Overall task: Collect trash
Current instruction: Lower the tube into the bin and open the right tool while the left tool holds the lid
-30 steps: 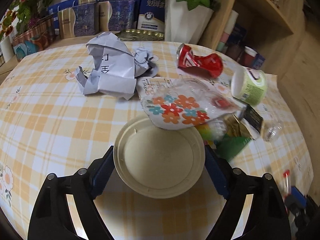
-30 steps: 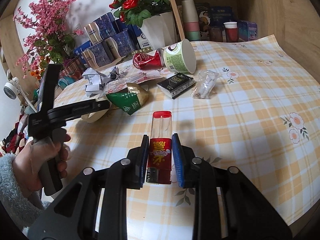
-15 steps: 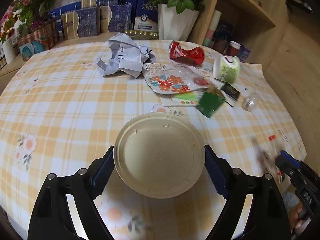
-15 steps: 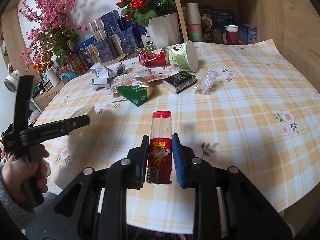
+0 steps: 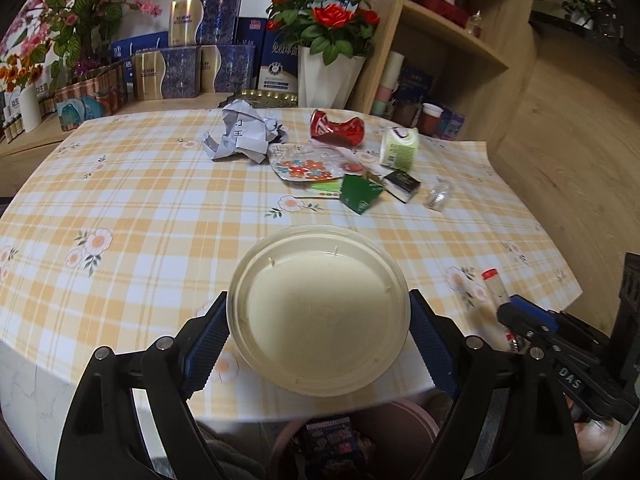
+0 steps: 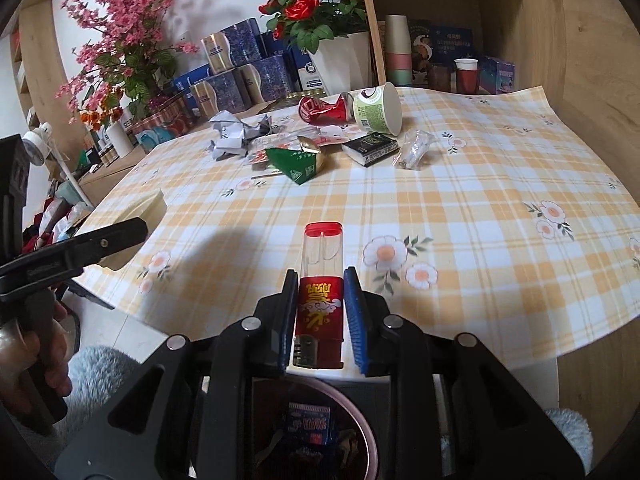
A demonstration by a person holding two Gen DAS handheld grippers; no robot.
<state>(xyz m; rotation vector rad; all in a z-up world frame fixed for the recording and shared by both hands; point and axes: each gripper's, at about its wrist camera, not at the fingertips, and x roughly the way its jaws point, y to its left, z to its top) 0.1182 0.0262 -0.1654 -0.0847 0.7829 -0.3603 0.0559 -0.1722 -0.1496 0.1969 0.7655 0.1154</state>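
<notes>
My left gripper [image 5: 318,310] is shut on a beige paper bowl [image 5: 320,332], its blue pads pressing the rim on both sides, above the near edge of the table [image 5: 140,220]. My right gripper [image 6: 321,280] is shut on a red lighter [image 6: 320,308] with a clear top. It also hangs over the near edge. A pink trash bin [image 6: 370,436] with wrappers inside stands just below both grippers. In the right wrist view the left gripper's finger [image 6: 112,236] and the bowl [image 6: 148,208] show at the left.
Several pieces of trash lie at the far side: crumpled paper [image 5: 242,134], a crushed red can [image 5: 338,128], a green-white cup [image 5: 400,148], a flowered wrapper [image 5: 304,168], a green packet [image 5: 360,194], a black box [image 5: 402,184]. Boxes, flowers and shelves stand behind.
Both grippers have drawn back from the trash pile to the table's near edge, each keeping its grip. The pink bin has come into view below them.
</notes>
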